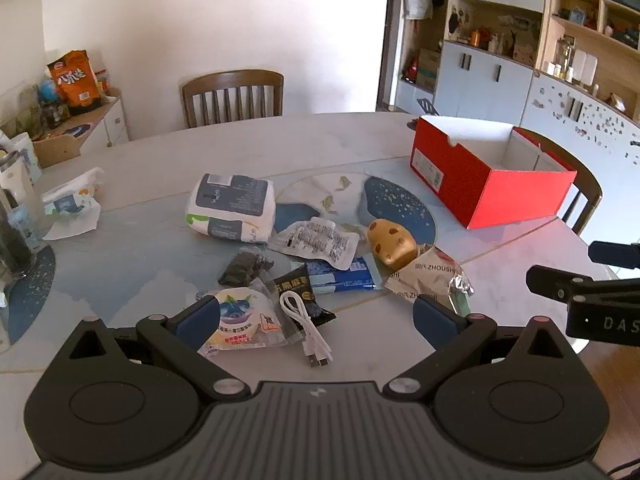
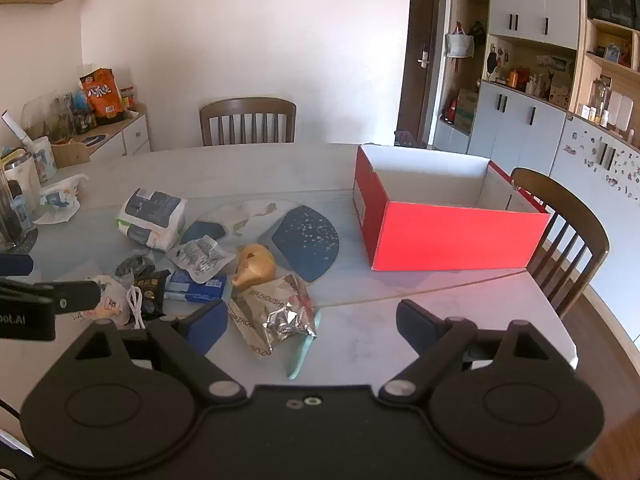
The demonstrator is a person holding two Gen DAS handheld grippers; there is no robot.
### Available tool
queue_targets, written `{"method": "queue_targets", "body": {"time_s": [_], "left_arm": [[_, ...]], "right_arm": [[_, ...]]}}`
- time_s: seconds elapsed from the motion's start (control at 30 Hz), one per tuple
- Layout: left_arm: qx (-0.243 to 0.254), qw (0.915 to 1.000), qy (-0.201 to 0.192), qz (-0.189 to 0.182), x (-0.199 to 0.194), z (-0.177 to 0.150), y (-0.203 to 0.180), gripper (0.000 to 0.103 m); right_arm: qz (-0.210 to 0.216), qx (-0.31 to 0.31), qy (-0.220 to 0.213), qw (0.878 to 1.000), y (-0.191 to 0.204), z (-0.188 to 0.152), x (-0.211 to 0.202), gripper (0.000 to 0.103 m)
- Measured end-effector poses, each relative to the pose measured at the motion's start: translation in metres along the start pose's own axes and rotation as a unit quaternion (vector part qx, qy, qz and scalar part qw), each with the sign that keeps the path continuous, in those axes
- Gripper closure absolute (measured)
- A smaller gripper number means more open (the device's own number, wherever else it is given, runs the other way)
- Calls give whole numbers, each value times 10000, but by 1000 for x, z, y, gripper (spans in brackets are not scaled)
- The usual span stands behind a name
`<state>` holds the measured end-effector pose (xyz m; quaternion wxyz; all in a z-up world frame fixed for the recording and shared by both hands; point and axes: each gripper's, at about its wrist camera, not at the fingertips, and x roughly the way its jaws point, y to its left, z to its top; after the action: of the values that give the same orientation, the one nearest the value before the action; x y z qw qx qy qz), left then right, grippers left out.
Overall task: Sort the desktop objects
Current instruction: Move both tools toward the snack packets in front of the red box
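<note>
A heap of small items lies mid-table: a tissue pack [image 1: 232, 208] [image 2: 154, 214], a gold toy [image 1: 392, 245] [image 2: 254, 266], a blue packet [image 1: 344, 277] [image 2: 196, 286], a foil snack wrapper [image 1: 430, 278] [image 2: 276, 312], a blueberry snack bag [image 1: 238, 320] and a white cable [image 1: 306, 330] [image 2: 136, 304]. An open red box [image 1: 490, 178] [image 2: 448, 224] stands to the right with nothing visible inside. My left gripper [image 1: 318, 322] hovers open over the cable and snack bag. My right gripper [image 2: 312, 326] hangs open just above the foil wrapper, gripping nothing.
Wooden chairs stand at the far side [image 1: 234, 98] [image 2: 248, 120] and right [image 2: 568, 236] of the round table [image 1: 160, 152]. Crumpled tissue [image 1: 74, 200] and jars sit at the left edge. A side cabinet with an orange bag [image 1: 76, 82] is at the back left.
</note>
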<state>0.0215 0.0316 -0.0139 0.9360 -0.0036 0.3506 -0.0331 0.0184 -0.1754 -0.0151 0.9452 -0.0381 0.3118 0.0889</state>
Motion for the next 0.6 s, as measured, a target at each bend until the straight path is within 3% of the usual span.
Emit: {"method": "queue_targets", "body": {"time_s": [0.6], "left_arm": [[-48, 9998, 131, -121, 26, 4, 23, 0]], "right_arm": [[24, -33, 132, 9999, 14, 6, 25, 12]]}}
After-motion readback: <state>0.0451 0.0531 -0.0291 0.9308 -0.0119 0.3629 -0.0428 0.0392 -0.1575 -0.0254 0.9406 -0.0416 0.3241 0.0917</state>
